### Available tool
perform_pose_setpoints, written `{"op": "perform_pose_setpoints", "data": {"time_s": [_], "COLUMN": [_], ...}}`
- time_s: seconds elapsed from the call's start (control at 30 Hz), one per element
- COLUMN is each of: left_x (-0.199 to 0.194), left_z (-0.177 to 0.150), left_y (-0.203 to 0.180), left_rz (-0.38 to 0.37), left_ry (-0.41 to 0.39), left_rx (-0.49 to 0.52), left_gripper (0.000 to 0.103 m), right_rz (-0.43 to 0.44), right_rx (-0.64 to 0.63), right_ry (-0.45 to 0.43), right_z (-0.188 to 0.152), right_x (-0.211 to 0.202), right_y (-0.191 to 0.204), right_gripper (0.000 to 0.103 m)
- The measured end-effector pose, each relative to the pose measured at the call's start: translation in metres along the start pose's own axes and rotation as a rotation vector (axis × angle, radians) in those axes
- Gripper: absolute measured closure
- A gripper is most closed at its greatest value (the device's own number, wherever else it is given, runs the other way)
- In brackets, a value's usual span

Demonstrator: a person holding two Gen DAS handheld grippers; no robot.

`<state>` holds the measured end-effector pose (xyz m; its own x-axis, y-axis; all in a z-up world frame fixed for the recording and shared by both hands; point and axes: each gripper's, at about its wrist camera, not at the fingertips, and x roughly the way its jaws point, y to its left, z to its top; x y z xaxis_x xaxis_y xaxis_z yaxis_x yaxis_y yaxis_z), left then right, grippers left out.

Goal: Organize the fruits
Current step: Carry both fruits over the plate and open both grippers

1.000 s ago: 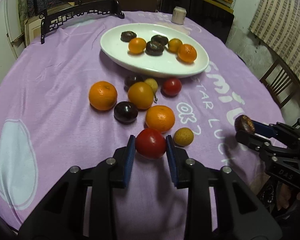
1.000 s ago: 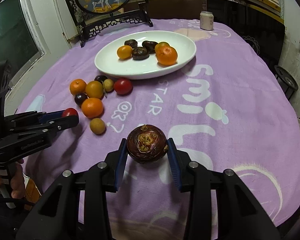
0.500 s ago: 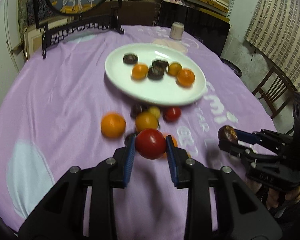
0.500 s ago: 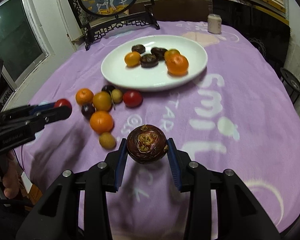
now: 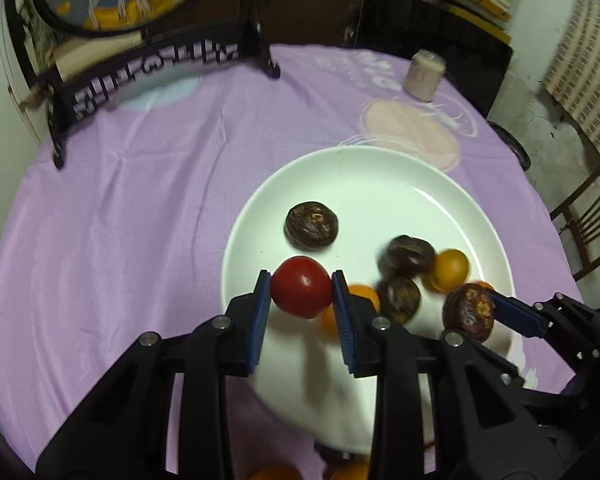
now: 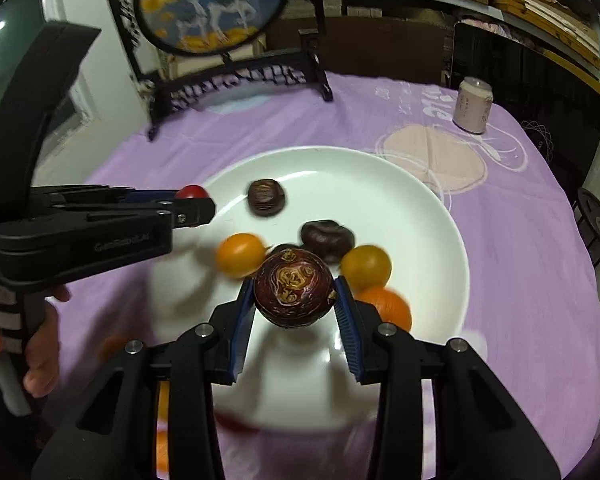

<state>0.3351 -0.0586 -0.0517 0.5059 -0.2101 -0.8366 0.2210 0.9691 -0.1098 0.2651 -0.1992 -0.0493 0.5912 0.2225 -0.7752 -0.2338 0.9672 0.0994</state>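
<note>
My left gripper [image 5: 301, 294] is shut on a red tomato [image 5: 300, 291] and holds it over the left near part of the white plate [image 5: 380, 176]; it also shows in the right wrist view [image 6: 192, 194]. My right gripper [image 6: 293, 294] is shut on a dark brown round fruit [image 6: 293, 288] above the plate [image 6: 432, 216]; this fruit also shows in the left wrist view [image 5: 469, 311]. The plate holds dark fruits [image 5: 311, 225] and orange fruits [image 6: 240, 254].
A black carved stand with a round painted screen [image 6: 212, 4] stands at the table's far left. A small pale can [image 6: 474, 105] stands at the far right. Loose orange fruits [image 5: 274, 472] lie on the purple cloth near the plate's front edge. A wooden chair [image 5: 592, 216] is at right.
Both grippers have moved forward from the near table edge to above the plate, each still holding its fruit. The loose fruit pile has dropped almost out of view below.
</note>
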Motion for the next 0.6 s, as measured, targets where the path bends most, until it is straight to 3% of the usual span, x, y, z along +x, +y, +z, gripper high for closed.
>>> {"op": "perform_pose_setpoints", "data": {"time_s": [0.2, 0.23, 0.27, 0.33, 0.53, 0.57, 0.6], "left_x": [0.016, 0.017, 0.016, 0.004, -0.066, -0.08, -0.09], "left_z": [0.01, 0.011, 0.012, 0.01, -0.022, -0.037, -0.052], "left_y": [-0.004, -0.005, -0.006, -0.007, -0.01, -0.011, -0.011], "left_rz": [-0.007, 0.001, 0.008, 0.01, 0.006, 0.026, 0.041], "left_ry": [0.015, 0.011, 0.006, -0.022, -0.14, -0.163, -0.182], "left_rx": [0.01, 0.016, 0.019, 0.02, 0.047, 0.055, 0.061], "left_gripper": [0.071, 0.066, 0.051, 0.036, 0.022, 0.021, 0.019], "right_rz": [-0.026, -0.034, -0.048, -0.073, -0.07, -0.067, -0.069], "right_rx": [-0.028, -0.03, -0.032, -0.029, -0.028, -0.023, -0.012], "right_ry": [0.023, 0.017, 0.003, -0.029, -0.1, -0.108, -0.125], "right_z": [0.009, 0.009, 0.009, 0.007, -0.024, -0.034, -0.05], "right_x": [0.015, 0.014, 0.012, -0.001, -0.06, -0.071, -0.084], "right_y": [-0.004, -0.003, -0.003, -0.003, 0.003, 0.004, 0.006], "right_gripper": [0.062, 0.059, 0.056, 0.038, 0.033, 0.03, 0.02]}}
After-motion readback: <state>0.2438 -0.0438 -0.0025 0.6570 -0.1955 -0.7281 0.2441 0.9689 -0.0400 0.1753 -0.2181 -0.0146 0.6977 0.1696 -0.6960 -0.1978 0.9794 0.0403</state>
